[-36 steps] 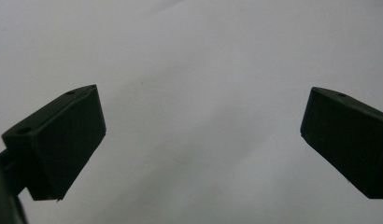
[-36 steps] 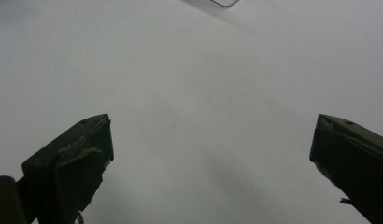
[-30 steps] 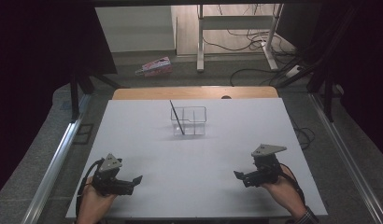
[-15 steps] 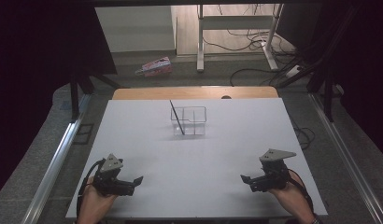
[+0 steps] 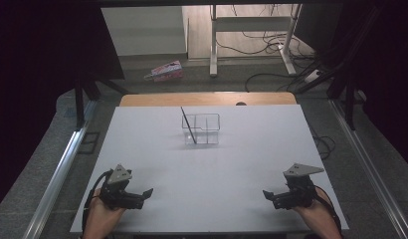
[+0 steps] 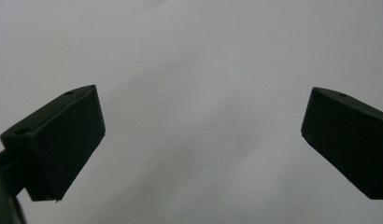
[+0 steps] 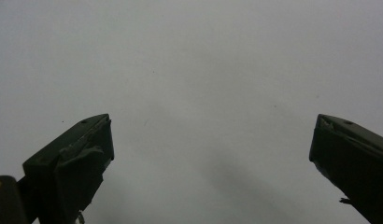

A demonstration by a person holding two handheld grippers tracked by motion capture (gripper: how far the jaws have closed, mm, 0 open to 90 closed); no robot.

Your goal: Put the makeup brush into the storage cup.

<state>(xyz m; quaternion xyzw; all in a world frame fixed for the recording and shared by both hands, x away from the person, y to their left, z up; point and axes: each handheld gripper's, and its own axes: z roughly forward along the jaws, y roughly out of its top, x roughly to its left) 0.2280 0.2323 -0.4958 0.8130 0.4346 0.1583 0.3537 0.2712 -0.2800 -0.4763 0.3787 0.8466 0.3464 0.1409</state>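
Observation:
A clear plastic box (image 5: 202, 129) with compartments stands at the middle of the white table's (image 5: 252, 149) far half. A thin black stick (image 5: 188, 124) leans in it, tilted to the left. My left gripper (image 5: 145, 194) rests near the front left corner, held by a hand, its jaws pointing right. In the left gripper view it (image 6: 203, 122) is open, with bare table between the black fingers (image 6: 59, 140). My right gripper (image 5: 268, 194) lies near the front right corner, jaws pointing left. In the right gripper view it (image 7: 213, 140) is open and holds nothing.
A wooden strip (image 5: 207, 98) borders the table's far edge. Metal rails (image 5: 60, 169) run along both sides. On the floor beyond lie a pink package (image 5: 165, 71), cables (image 5: 271, 47) and a white desk frame (image 5: 213, 40).
My right gripper has drawn back toward the front edge and a little to the right. The left gripper has barely shifted. The box and stick are unmoved.

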